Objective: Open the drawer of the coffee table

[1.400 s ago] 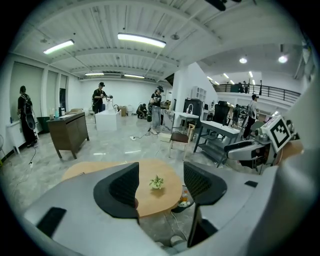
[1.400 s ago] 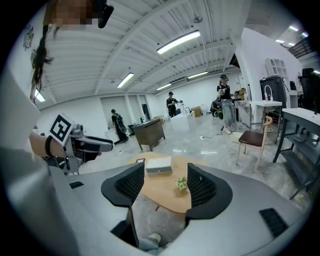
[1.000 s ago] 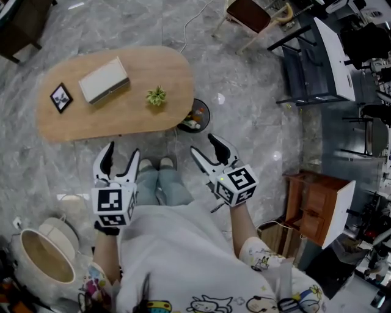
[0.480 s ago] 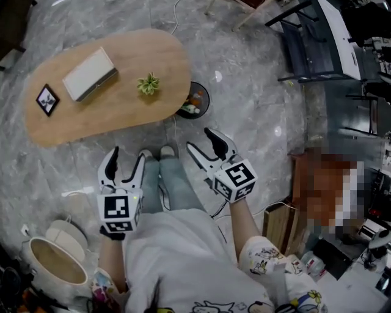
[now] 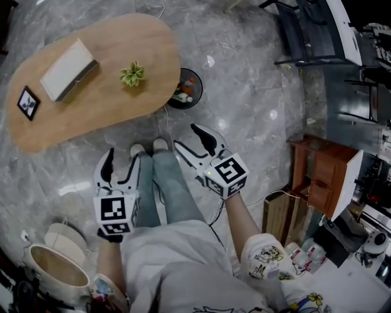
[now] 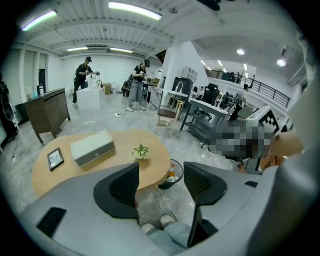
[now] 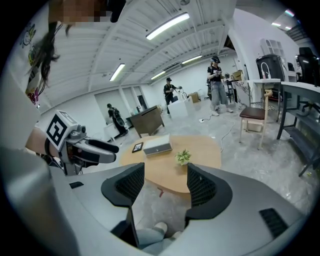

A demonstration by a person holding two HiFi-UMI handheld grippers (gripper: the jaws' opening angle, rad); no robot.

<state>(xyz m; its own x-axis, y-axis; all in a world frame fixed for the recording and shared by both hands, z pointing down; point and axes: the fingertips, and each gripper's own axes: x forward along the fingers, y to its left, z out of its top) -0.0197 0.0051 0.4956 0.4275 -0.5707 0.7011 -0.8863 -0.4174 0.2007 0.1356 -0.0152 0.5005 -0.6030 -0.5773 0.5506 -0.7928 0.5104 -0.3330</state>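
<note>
Left gripper [image 5: 122, 160] and right gripper [image 5: 188, 137] hang empty, jaws apart, likely readied for the table [image 5: 116, 107], well apart from both

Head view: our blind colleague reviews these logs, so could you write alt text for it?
Seen from above, a person holds a left gripper and a right gripper, jaws open and empty, above a grey marble floor, short of an oval wooden coffee table. A pale box, a small plant and a framed picture sit on it.

Grey marble floor [image 5: 244, 92]; ceiling strip lights [image 6: 135, 10].
</note>
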